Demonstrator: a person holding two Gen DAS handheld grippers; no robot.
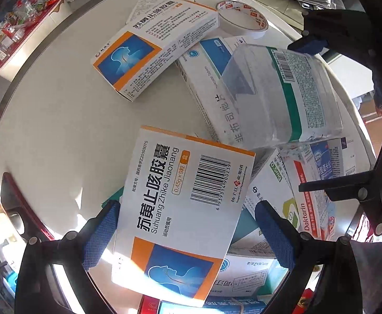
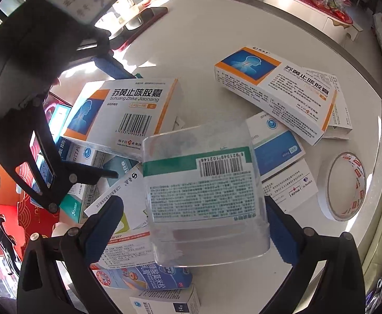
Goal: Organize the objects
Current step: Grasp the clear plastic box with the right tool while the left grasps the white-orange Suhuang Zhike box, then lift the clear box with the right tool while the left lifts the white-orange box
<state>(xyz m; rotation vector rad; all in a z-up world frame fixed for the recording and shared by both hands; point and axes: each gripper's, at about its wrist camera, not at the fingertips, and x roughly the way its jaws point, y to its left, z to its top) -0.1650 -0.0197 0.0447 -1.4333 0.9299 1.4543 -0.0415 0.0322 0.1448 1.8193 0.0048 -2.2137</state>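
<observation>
- While my left gripper (image 1: 183, 233) clamps an orange cough-capsule box (image 1: 180, 209), my right gripper (image 2: 193, 225) clamps a clear plastic container (image 2: 204, 196).
- Slick container walls could slip, toppling the box pile (image 2: 107, 183) near the table (image 1: 67, 120) edge.

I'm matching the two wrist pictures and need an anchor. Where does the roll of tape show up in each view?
Left wrist view: the roll of tape lies at top centre, just right of the far Suhuang Zhike box.
Right wrist view: the roll of tape lies at the right edge, on the white table.
Shared landmark: the clear plastic container, held in the right gripper, also seen here.
</observation>
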